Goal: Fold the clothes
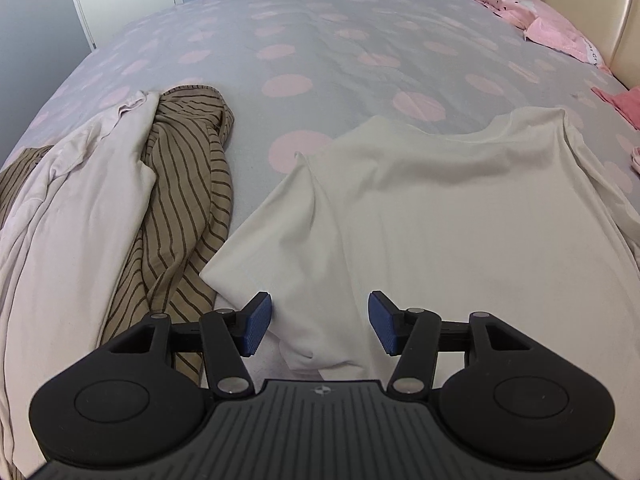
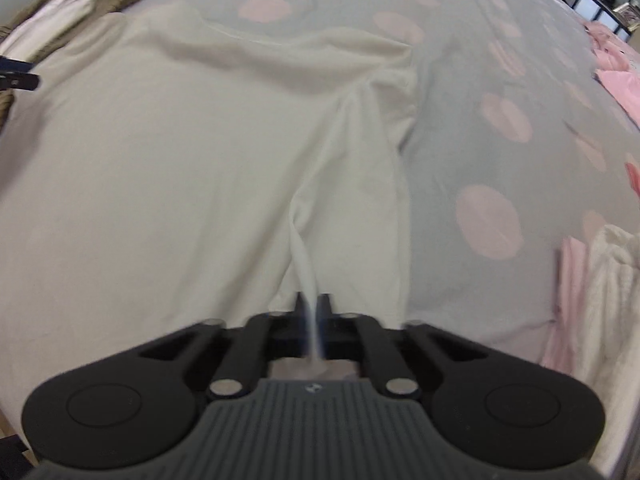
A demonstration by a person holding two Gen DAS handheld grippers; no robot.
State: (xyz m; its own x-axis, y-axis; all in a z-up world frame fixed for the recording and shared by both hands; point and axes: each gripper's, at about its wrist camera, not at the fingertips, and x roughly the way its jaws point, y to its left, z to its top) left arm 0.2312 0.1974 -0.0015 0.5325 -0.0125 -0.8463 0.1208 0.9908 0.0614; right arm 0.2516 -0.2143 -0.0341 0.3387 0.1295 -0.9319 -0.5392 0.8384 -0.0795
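A cream T-shirt [image 1: 432,200] lies spread on the bed with its neckline towards the far side. My left gripper [image 1: 318,324] is open, its blue pads [image 1: 256,324] standing either side of the shirt's near left hem, which lies loose between them. In the right wrist view the same cream T-shirt [image 2: 180,152] fills the left half. My right gripper [image 2: 313,312] is shut on a pulled-up fold of the shirt's right edge, and the cloth runs taut from its jaws. Part of the left gripper shows at the left edge [image 2: 18,74].
A brown striped garment [image 1: 188,200] and a pale pink-white one [image 1: 72,216] lie heaped on the left. The bed has a grey cover with pink dots [image 1: 320,40]. Pink pillows [image 1: 552,28] sit at the far right; pink and white fabrics [image 2: 600,280] lie right of the shirt.
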